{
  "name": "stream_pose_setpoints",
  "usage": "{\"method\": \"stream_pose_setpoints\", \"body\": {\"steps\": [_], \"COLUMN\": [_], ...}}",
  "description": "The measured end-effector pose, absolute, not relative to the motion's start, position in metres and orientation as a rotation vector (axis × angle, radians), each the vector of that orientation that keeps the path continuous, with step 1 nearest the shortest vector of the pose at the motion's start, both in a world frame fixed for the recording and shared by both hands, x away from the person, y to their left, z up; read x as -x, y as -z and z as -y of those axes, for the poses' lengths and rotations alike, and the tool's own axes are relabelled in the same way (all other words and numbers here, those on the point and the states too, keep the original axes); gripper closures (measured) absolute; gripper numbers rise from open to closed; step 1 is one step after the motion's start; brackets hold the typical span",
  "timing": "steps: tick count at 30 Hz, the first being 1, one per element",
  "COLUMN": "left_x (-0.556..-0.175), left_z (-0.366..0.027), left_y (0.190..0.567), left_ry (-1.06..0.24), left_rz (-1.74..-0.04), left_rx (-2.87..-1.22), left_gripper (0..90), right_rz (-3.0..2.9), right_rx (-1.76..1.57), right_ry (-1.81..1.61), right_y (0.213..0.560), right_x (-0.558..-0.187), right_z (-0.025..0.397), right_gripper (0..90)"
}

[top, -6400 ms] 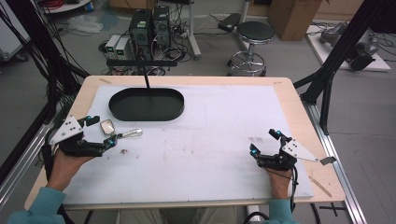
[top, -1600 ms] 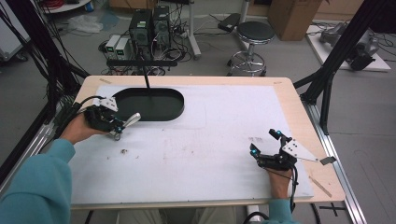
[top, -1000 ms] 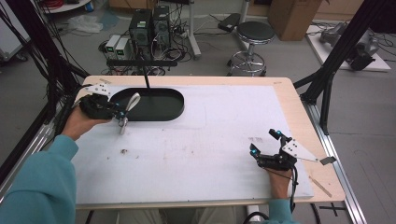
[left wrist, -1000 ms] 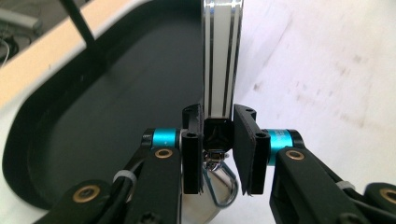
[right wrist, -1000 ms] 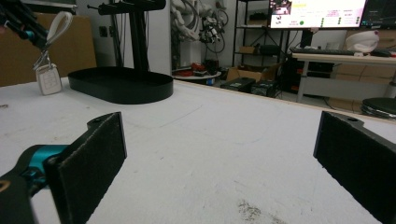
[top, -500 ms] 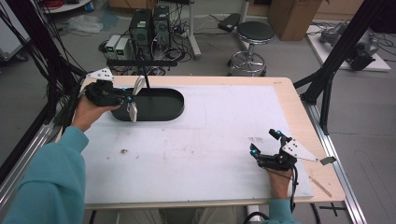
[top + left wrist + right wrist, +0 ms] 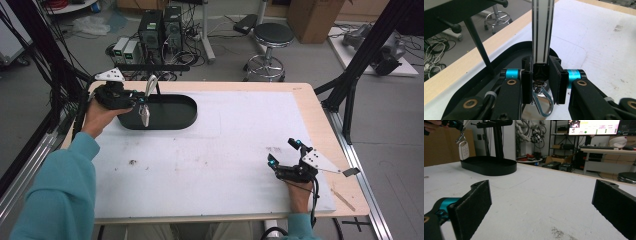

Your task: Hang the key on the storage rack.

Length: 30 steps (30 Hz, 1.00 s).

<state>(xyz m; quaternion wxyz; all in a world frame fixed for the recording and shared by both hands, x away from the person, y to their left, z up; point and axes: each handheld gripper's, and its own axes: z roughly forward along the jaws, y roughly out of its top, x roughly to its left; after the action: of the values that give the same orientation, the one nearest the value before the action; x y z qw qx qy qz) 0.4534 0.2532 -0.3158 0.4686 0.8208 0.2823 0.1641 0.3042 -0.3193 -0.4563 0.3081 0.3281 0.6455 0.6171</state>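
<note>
The left gripper point(image 7: 141, 101) has its fingers clamped on a key fob point(image 7: 144, 115) with a strap and clip, dangling it above the black oval tray point(image 7: 172, 117) at about ten o'clock on the table point(image 7: 225, 150). I'd guess hanging it on the stand's crossbar point(image 7: 165, 67) is left — not done yet. A second ago the fob was lower and nearer. The right gripper point(image 7: 285, 156) lies at four o'clock, fingers spread and empty — unmoved.
</note>
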Motion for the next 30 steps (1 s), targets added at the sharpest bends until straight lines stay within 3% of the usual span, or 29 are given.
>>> {"method": "stream_pose_setpoints", "body": {"steps": [30], "left_x": [-0.49], "left_z": [-0.23], "left_y": [0.329], "left_ry": [-0.359], "left_rz": [-0.84], "left_rx": [-1.948], "left_gripper": [73.8], "right_rz": [-1.706], "right_rx": [-0.865], "right_ry": [-1.632], "right_y": [0.456], "right_x": [-0.304], "right_z": [0.32], "right_gripper": [1.8]}}
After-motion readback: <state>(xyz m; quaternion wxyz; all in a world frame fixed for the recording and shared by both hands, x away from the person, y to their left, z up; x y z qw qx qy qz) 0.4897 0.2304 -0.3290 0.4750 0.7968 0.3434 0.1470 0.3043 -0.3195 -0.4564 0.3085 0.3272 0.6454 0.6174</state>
